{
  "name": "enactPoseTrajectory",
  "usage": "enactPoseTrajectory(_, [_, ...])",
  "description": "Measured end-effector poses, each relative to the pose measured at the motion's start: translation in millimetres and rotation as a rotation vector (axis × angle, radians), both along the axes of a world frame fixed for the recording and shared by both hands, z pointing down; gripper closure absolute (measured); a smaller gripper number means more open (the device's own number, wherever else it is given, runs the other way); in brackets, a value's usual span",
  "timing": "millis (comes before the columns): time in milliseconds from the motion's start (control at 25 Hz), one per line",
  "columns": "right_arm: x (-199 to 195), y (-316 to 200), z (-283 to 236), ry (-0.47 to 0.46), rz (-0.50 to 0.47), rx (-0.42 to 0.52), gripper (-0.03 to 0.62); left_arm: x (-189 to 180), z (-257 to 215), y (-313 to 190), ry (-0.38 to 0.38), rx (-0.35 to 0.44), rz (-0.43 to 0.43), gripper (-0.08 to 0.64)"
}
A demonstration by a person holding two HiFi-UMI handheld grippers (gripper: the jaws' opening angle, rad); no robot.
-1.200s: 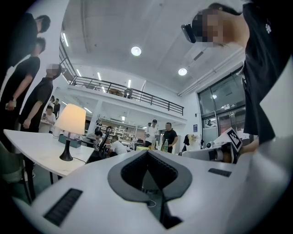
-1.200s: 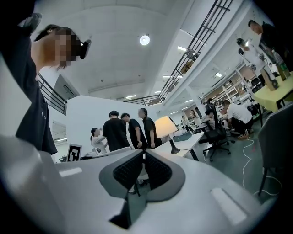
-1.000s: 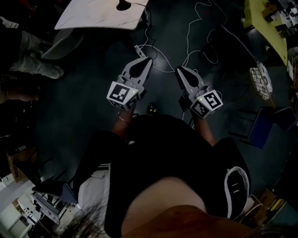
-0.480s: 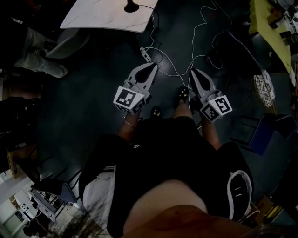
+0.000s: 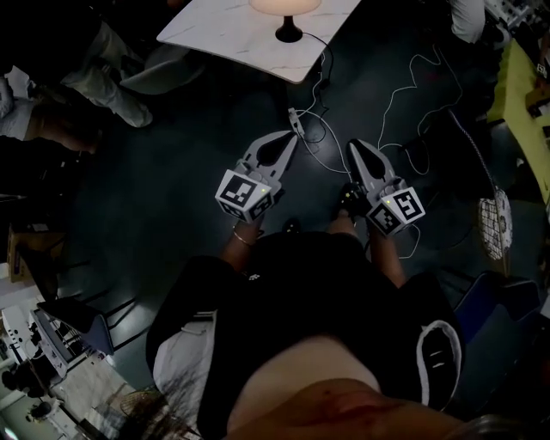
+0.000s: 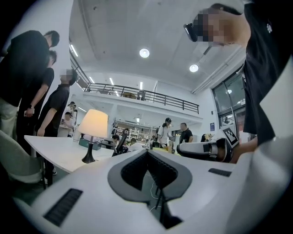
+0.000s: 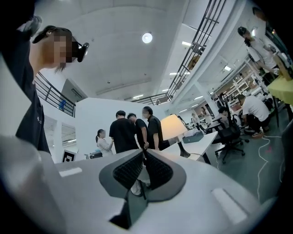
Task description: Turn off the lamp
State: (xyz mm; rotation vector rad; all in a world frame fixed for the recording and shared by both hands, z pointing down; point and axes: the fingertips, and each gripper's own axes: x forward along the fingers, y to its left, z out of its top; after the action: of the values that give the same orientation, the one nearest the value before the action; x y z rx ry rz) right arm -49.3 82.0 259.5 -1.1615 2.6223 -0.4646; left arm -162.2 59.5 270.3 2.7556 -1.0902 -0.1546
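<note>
The lamp (image 5: 287,9) stands lit on a white marble-look table (image 5: 223,34) at the top of the head view, its black foot (image 5: 288,36) near the table's near edge. In the left gripper view the lamp (image 6: 94,124) glows at the left; in the right gripper view the lamp (image 7: 173,127) sits right of centre. Both grippers are held level over the dark floor, well short of the table. My left gripper (image 5: 292,137) is shut with nothing in it, its tips (image 6: 147,151) meeting. My right gripper (image 5: 353,145) is shut and empty too.
White cables and a power strip (image 5: 297,120) lie on the floor between the grippers and the table. People stand by the table's left side (image 6: 27,87). A yellow table (image 5: 526,86), a wire fan guard (image 5: 497,225) and a blue chair (image 5: 490,301) are at the right.
The table and lamp have come lower and more to the right in the head view, and the lit shade now shows. Both grippers are nearer the table and stay shut.
</note>
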Motion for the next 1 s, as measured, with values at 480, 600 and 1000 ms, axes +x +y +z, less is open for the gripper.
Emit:
enactPoseTrajectory(480, [51, -51, 9, -0.043, -0.064, -0.01, 0.592, 56, 2, -41, -0.035, -0.012, -0.047, 0.552])
enactPoseTrajectory(600, [77, -64, 14, -0.045, -0.056, -0.02, 0.592, 78, 1, -58, -0.041, 0.005, -0.044, 0.552])
enactPoseTrajectory(1000, [149, -113, 32, -0.085, -0.074, -0.031, 0.591, 147, 14, -107, -0.041, -0.035, -0.066, 0.552])
